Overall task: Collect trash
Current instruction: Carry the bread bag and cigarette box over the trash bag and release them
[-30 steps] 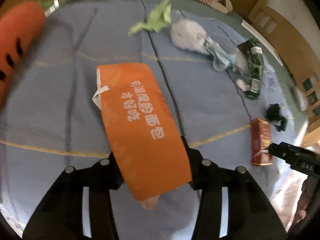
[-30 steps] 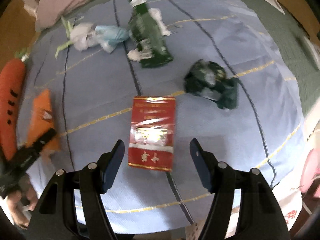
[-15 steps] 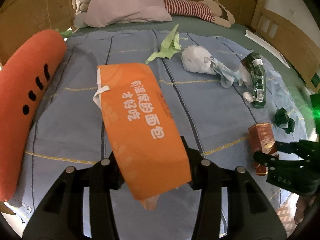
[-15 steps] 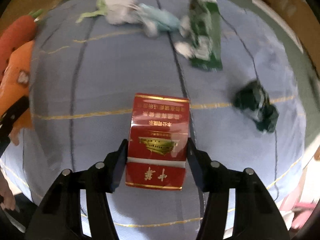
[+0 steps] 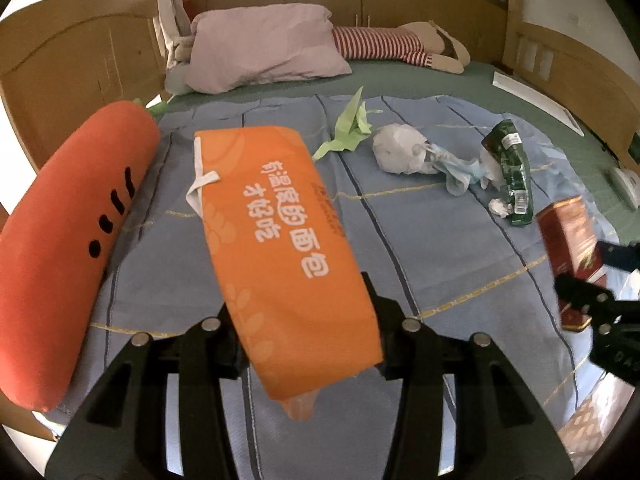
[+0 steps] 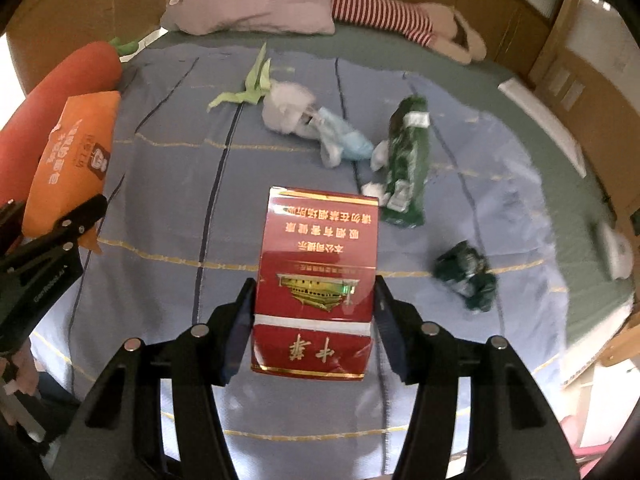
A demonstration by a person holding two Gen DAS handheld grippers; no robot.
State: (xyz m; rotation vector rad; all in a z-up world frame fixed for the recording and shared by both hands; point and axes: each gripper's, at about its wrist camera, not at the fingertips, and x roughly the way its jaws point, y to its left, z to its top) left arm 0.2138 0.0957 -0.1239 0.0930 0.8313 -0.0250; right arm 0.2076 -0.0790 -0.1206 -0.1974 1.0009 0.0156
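Note:
My left gripper [image 5: 306, 328] is shut on an orange bread wrapper [image 5: 276, 240] and holds it above the blue bedspread [image 5: 420, 240]; the wrapper also shows in the right wrist view [image 6: 72, 168]. My right gripper [image 6: 314, 320] is shut on a red cigarette pack [image 6: 318, 272], lifted off the bed; the pack also shows in the left wrist view [image 5: 572, 248]. Still on the bed lie a green paper scrap [image 6: 248, 84], a white tissue wad [image 6: 290, 108], a light blue mask [image 6: 344, 144], a green snack wrapper [image 6: 408, 160] and a dark green crumpled wrapper [image 6: 466, 276].
A large orange carrot plush [image 5: 68, 232] lies along the bed's left edge. A pink pillow [image 5: 264, 44] and a striped plush doll [image 5: 400, 46] lie at the head. Wooden bed rails [image 6: 592, 92] stand on the right. A white object [image 6: 618, 252] lies near the right edge.
My right gripper closed on the red cigarette pack and lifted it off the bedspread. Both grippers rose and tilted up, so the head of the bed has come into view.

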